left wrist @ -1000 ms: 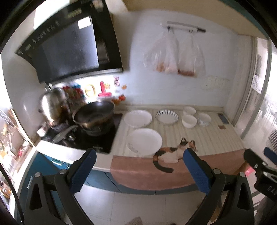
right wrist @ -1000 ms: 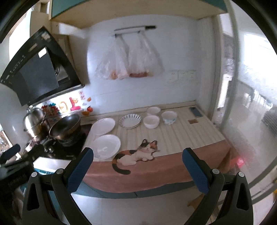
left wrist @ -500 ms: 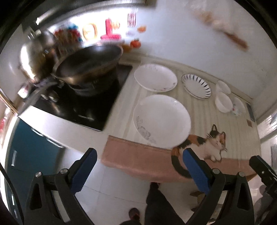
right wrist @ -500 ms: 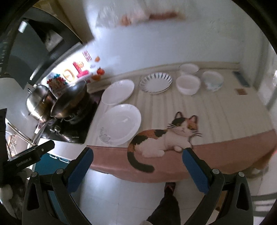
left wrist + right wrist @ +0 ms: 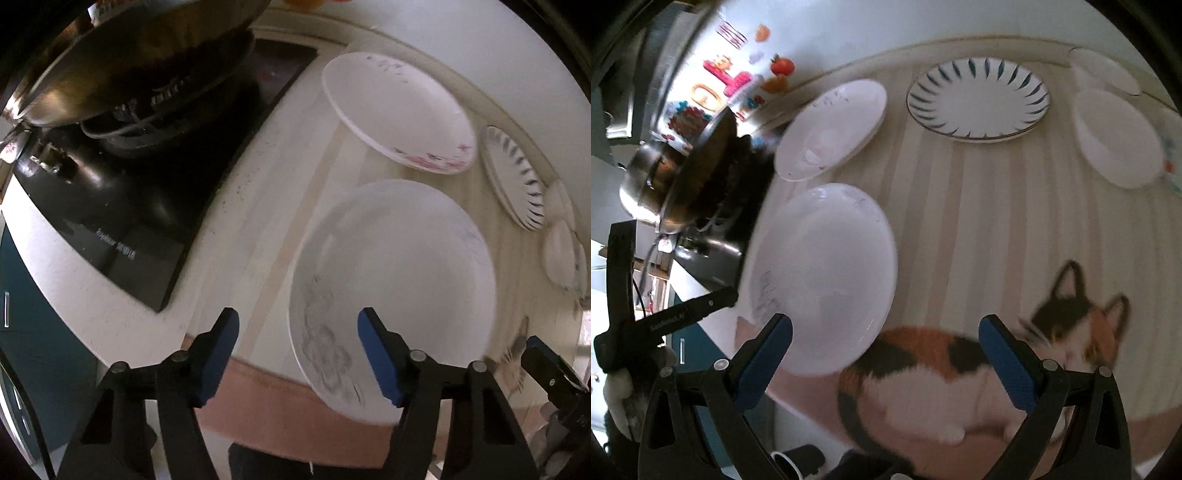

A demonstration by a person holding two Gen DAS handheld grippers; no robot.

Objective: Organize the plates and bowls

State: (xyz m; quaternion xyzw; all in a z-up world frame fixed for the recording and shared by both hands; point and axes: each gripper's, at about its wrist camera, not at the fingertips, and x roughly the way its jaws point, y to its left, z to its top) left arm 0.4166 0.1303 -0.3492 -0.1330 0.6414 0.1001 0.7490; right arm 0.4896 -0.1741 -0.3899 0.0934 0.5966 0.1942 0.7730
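Two grippers have dropped from the wide kitchen view to just above the desk [image 5: 979, 229]: left gripper [image 5: 297, 350] jaws closing, nothing pinched, straddling the near rim of the large white plate [image 5: 399, 273]; right gripper [image 5: 886, 354] jaws spread, empty, over the cat-print mat [image 5: 960, 369]. Striped plate [image 5: 979, 99] and bowls [image 5: 1115, 136] lie beyond.

White counter [image 5: 110, 306] runs along a pale wall [image 5: 886, 26]; a black cooktop [image 5: 147, 206] is set into it, with a dark wok [image 5: 140, 48] on top. Beside the cooktop, a cream striped mat [image 5: 979, 206] with a calico cat print [image 5: 960, 369] covers the counter. Teal cabinet front [image 5: 33, 332] below the cooktop; bright magnets [image 5: 731, 81] behind it.
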